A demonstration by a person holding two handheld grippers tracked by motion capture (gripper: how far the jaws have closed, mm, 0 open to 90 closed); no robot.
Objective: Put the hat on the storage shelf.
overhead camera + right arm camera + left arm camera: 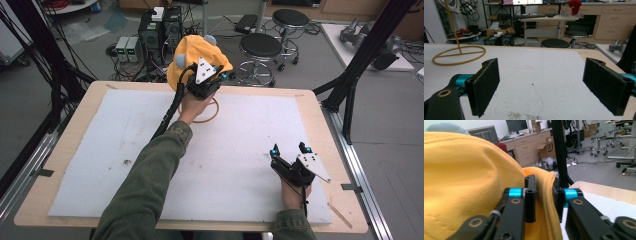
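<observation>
A yellow fabric hat (pixel 192 52) with pale blue ears sits on top of a thin yellow stand whose ring base (pixel 212 116) rests on the white mat (pixel 120 130) at the far middle. My left gripper (pixel 226 74) is raised at the hat's right side. In the left gripper view a fold of the hat's brim (pixel 545 195) lies between that gripper's (pixel 544 200) narrowly parted jaws. My right gripper (pixel 289 149) rests low near the mat's front right, wide open with nothing between its pads (pixel 486 85). It (pixel 541 85) faces the ring base (pixel 459 55) and pole (pixel 451 23).
The mat covers a wooden table (pixel 320 115). Black frame posts (pixel 367 47) stand at the right and left edges. Beyond the far edge are round stools (pixel 260 47), computer boxes (pixel 160 30) and cables on the floor.
</observation>
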